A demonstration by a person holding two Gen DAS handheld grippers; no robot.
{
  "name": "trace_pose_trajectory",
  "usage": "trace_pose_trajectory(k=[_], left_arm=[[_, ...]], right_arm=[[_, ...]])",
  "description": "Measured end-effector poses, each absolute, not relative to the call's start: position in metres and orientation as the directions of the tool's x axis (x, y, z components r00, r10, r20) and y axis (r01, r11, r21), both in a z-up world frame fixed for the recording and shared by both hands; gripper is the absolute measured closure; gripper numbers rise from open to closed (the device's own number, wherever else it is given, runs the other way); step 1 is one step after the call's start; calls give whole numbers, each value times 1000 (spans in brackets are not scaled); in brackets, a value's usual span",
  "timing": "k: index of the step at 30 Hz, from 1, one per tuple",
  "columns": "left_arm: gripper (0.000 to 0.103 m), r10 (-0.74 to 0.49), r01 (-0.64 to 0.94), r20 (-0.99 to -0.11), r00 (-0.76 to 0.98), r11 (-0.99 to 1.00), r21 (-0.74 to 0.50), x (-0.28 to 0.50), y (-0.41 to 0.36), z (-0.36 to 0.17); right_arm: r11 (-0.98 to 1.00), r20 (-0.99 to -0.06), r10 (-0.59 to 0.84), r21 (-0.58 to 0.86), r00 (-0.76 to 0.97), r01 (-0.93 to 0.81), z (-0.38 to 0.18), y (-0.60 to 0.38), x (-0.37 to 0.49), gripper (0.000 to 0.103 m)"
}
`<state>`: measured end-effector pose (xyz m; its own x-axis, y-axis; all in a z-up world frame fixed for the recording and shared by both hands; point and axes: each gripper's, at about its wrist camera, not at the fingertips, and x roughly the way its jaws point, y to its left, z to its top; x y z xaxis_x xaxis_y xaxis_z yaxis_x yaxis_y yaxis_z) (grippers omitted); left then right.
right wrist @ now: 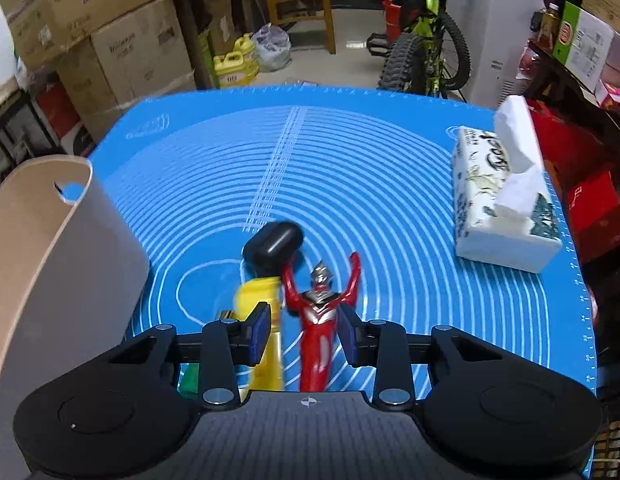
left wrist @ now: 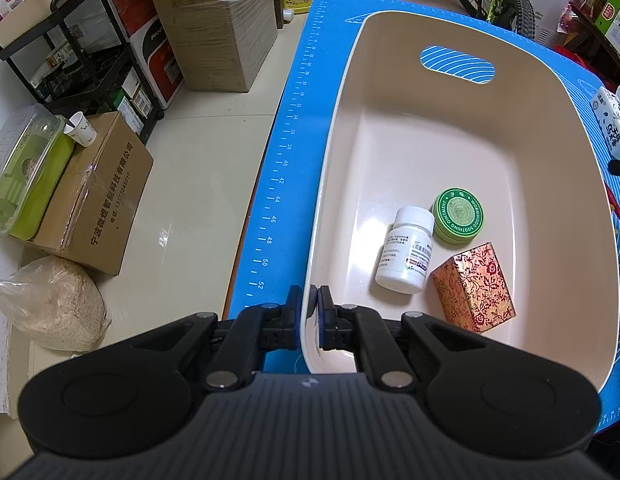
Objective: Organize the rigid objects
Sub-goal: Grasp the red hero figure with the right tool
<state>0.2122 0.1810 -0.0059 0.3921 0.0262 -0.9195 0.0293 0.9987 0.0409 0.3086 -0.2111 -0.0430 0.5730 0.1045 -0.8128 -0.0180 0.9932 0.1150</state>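
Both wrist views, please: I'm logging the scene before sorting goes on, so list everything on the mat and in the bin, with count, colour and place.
bin: 1, beige, on the mat's left part
mat: 1, blue with white rings, under everything
pill bottle: 1, white, lying in the bin
ointment tin: 1, green, in the bin beside the bottle's cap
patterned box: 1, red and gold, in the bin
hero figure: 1, red and silver, lying on the mat
yellow object: 1, blurred, left of the figure
black case: 1, rounded, beyond the yellow object
tissue pack: 1, white, far right on the mat
left gripper: shut on the bin's rim
right gripper: around the figure, pads apart from it
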Motion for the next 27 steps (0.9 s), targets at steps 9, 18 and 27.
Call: trace_pose_trajectory(k=[9,18,27], left_arm=[[93,26,30,-920,392,999,41,212,181,-6],[93,26,30,-920,392,999,41,213,181,-6],[93,27,29,-919,392,999,41,213,180,-6]], right_arm=[[995,-854,63,92,517,30,-65,-222,310,52],[997,-884,68,80,463,7,-82,-207,325,54],[999,-882,41,38,469,-16,-88,-195,323,72]])
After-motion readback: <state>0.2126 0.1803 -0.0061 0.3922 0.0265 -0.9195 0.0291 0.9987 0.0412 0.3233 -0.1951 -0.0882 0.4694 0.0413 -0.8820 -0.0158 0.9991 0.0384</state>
